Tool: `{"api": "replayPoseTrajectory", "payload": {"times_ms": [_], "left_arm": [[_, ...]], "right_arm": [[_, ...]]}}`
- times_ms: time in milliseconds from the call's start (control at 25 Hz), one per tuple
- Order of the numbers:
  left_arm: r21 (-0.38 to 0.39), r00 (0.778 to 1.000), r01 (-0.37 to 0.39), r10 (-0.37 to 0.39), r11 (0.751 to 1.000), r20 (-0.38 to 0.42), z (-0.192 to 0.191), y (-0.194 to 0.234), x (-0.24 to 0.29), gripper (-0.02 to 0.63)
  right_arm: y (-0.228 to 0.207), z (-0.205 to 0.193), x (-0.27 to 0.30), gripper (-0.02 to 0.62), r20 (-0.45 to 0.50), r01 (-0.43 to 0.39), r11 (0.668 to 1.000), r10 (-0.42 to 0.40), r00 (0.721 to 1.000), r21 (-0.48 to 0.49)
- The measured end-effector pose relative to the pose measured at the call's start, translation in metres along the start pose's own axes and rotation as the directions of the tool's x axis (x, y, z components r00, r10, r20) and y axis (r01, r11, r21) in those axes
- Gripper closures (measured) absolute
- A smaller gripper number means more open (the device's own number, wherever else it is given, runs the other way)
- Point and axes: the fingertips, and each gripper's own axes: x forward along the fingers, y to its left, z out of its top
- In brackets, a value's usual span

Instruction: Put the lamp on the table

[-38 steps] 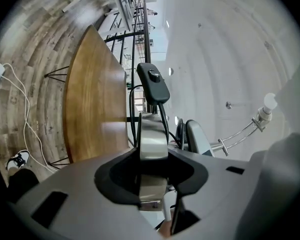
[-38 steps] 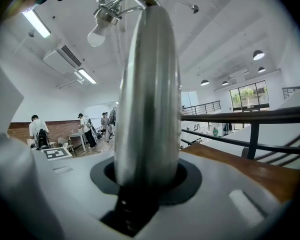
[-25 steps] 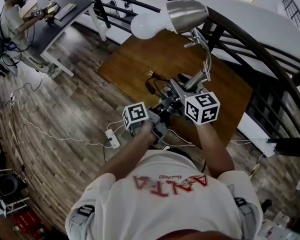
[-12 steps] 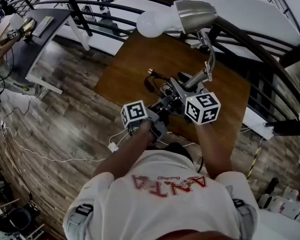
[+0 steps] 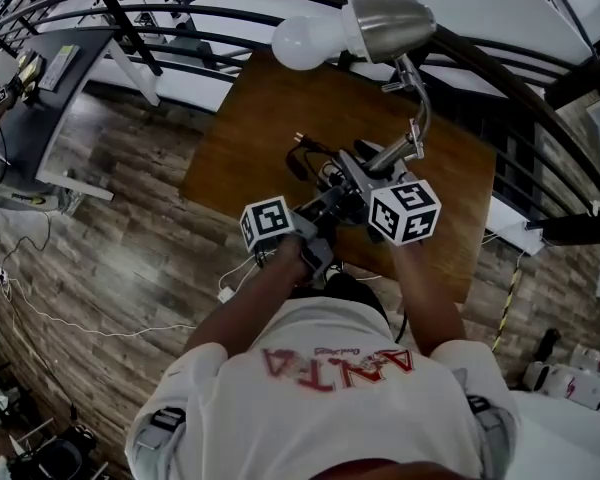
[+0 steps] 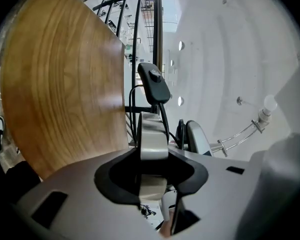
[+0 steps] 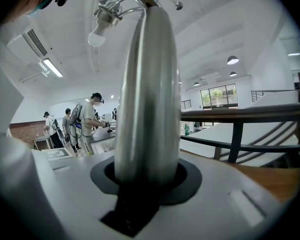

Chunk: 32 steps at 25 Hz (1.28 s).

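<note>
Lamp [image 5: 385, 23] is in the air over the wooden table [image 5: 250, 148], not set down. Right gripper [image 5: 372, 168] is clamped on the metal stem [image 7: 147, 94]. Left gripper [image 5: 325, 206] is closed on a flat silver edge [image 6: 152, 134], likely the base. Long axis runs from the jaws up and away toward the railing [image 5: 500, 78], bulb [image 5: 300, 43] outermost. Tabletop lies directly beneath both grippers, so the base end looks due to go straight down.

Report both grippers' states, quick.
Left gripper: closed on the lamp base.
Right gripper: closed on the lamp stem.
</note>
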Motion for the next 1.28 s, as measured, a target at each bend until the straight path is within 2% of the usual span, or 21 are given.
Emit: {"api": "replayPoseTrajectory", "payload": {"times_ms": [240, 480, 680, 960, 1280], "left_arm": [[0.004, 1.0, -0.002, 0.002, 1.0, -0.002, 0.008, 0.002, 0.036, 0.454], [0.0, 1.0, 0.01, -0.01, 1.0, -0.009, 0.02, 0.011, 0.106, 0.454], [0.003, 1.0, 0.004, -0.004, 1.0, -0.005, 0.037, 0.031, 0.168, 0.454], [0.008, 1.0, -0.013, 0.013, 1.0, 0.017, 0.073, 0.066, 0.232, 0.454], [0.023, 0.999, -0.008, 0.007, 1.0, 0.052, 0.099, 0.099, 0.284, 0.454]], "right_arm": [[-0.036, 0.004, 0.005, 0.459, -0.001, 0.006, 1.0, -0.006, 1.0, -0.006], [-0.106, 0.007, 0.016, 0.459, -0.01, 0.024, 1.0, -0.024, 1.0, -0.013], [-0.171, -0.001, 0.033, 0.459, -0.011, 0.027, 1.0, -0.027, 1.0, -0.016], [-0.239, -0.018, 0.073, 0.459, -0.002, -0.001, 1.0, 0.001, 1.0, -0.01], [-0.291, -0.036, 0.102, 0.459, 0.011, -0.035, 0.998, 0.035, 0.999, -0.043]]}}
